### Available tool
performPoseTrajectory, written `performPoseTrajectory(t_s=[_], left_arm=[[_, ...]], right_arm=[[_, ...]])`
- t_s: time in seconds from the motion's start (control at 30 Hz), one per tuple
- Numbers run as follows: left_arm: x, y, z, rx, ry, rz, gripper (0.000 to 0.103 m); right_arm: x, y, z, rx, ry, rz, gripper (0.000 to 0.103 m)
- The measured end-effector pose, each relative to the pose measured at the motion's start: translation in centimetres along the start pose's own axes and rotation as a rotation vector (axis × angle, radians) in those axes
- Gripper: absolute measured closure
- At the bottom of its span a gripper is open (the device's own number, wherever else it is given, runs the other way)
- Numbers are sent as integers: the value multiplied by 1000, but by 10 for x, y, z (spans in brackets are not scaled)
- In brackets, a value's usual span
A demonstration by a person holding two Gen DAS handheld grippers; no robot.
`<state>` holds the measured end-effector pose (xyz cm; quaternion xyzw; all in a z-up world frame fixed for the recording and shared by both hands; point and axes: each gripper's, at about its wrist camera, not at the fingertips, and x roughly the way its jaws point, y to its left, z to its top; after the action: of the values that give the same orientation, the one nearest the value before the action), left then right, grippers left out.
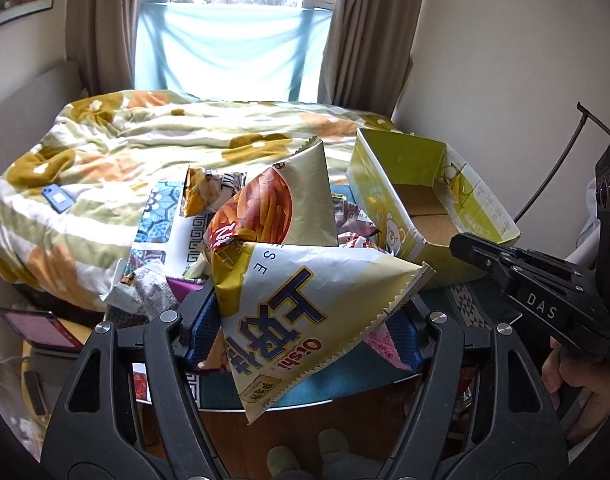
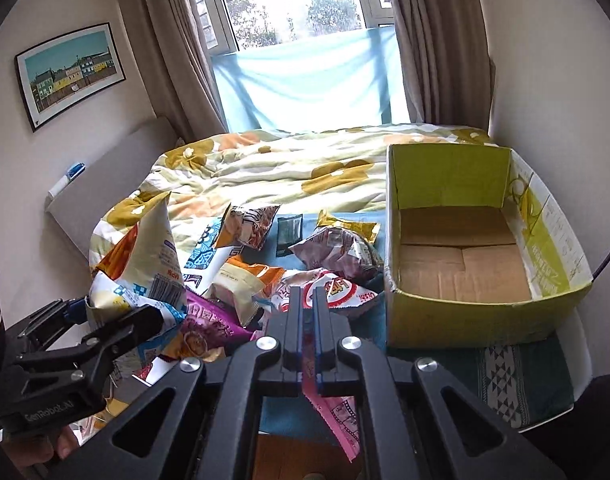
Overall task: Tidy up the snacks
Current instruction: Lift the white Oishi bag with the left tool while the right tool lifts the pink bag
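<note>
duvet (image 2: pixel 265 168): floral, rumpled | phone (image 1: pixel 57 198): blue, on duvet | picture (image 2: pixel 71 72): framed, on wall

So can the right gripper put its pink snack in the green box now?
Probably yes. The right gripper is shut on a pink packet, and the green box sits just to its right, open-topped and empty, nothing between.

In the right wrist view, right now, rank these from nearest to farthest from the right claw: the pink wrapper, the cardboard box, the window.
1. Pink wrapper: pinched in the right claw, hanging below it.
2. Cardboard box: on the bed to the right, nothing inside.
3. Window: on the far wall, beyond the bed.
</note>
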<state>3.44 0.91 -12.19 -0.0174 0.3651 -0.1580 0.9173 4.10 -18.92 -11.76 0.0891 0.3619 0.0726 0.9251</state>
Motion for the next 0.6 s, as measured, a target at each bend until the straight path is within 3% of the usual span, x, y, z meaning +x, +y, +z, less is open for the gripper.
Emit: performPoseTrajectory(t_s=[0.1,0.23,0.27,0.33,0.37,0.4,0.5,0.6], left_arm=[[2,7,-2,-3,9,3,34],[8,15,-6,-20,31,4,34],[10,17,-7,-20,38,3,34],[14,18,-9,-14,47,4,34],[16,19,-9,-11,51,4,34],[17,18,-10,-9,54,4,34],[24,18,-13,-3,67,0,34],[31,18,-16,6,81,-2,34]], right_arm=[[-1,-6,-3,-3,44,24,99],[10,-16,-18,24,130,-6,98],[13,-19,-22,35,139,-20,93],[16,-25,-30,52,141,-20,60],[18,-27,-34,60,140,-13,14],[20,-29,-38,69,142,-7,0],[26,-30,-48,59,135,16,0],[40,-20,-61,-38,195,13,0]])
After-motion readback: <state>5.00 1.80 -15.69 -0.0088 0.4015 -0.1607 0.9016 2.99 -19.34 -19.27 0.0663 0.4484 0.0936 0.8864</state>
